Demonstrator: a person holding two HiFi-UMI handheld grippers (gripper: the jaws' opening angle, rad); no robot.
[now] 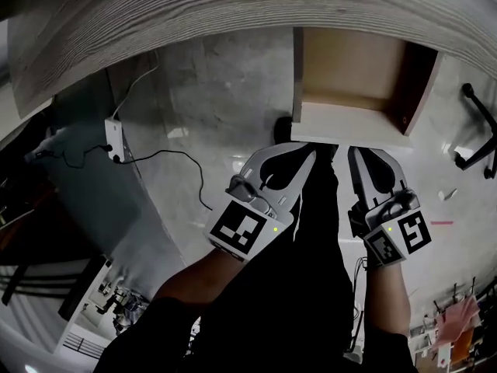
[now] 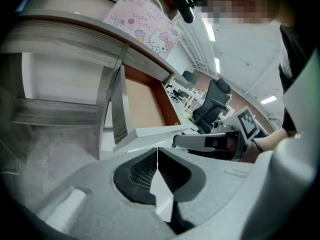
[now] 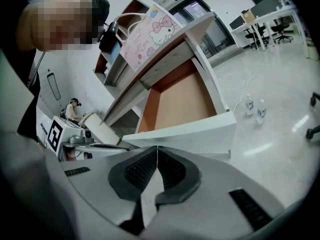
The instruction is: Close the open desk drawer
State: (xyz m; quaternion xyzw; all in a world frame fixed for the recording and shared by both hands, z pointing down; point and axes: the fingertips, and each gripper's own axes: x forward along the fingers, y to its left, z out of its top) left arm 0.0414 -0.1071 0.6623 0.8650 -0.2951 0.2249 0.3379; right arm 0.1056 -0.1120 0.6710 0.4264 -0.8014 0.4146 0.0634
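Observation:
The desk drawer point(image 1: 351, 124) stands pulled out from under the pale wood desk top point(image 1: 233, 14); its brown floor is bare and its white front panel point(image 1: 349, 123) faces me. My left gripper point(image 1: 314, 151) is shut with nothing in it, its tips at the panel's left part. My right gripper point(image 1: 351, 152) is shut and empty too, its tips just below the panel's middle. The left gripper view shows the panel point(image 2: 155, 134) right beyond the closed jaws point(image 2: 158, 150). In the right gripper view the panel point(image 3: 190, 131) lies just past the closed jaws point(image 3: 157, 149).
A white power strip point(image 1: 115, 140) with a black cable point(image 1: 175, 162) lies on the grey floor left of the drawer. A black chair base point(image 1: 480, 134) sits at the right. Clutter lies at the lower left and lower right floor edges.

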